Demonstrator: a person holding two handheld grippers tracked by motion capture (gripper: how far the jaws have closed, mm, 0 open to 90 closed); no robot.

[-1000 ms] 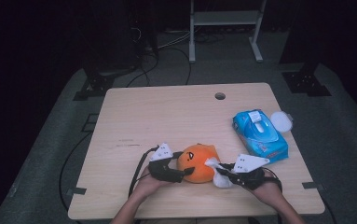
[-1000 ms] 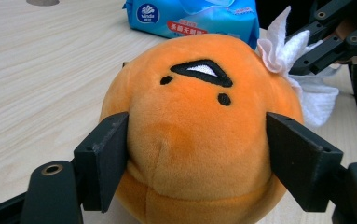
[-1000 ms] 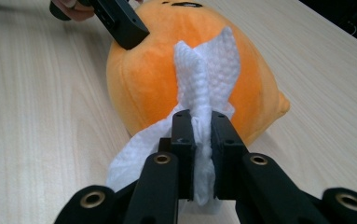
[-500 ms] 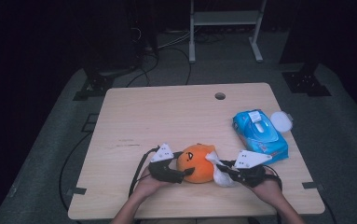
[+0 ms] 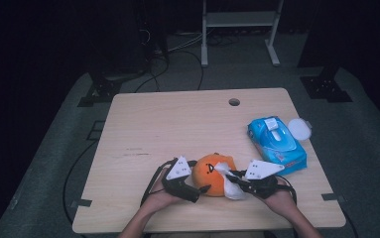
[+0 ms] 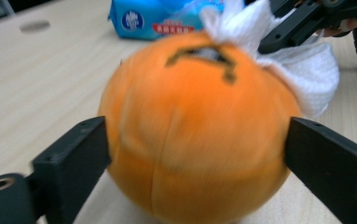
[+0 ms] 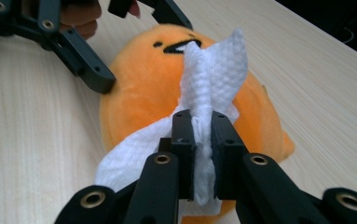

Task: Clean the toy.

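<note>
Wiping underway: right gripper (image 7: 203,154) clamps white wipe (image 7: 213,74) against orange plush (image 5: 212,173), lower centre; left gripper (image 6: 195,154) jaws, just opening, flank plush wide; wipe pack (image 5: 277,141) right, unused.

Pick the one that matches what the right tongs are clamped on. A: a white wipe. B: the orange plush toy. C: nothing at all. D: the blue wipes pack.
A: in the right gripper view the right tongs stand shut on a bunched white wipe that lies against the orange plush toy; the blue wipes pack lies apart on the table.

a pale wooden table (image 5: 177,124) stands on grey carpet (image 5: 53,163); a white metal frame (image 5: 239,20) and cables (image 5: 177,47) sit in the dark behind.
</note>
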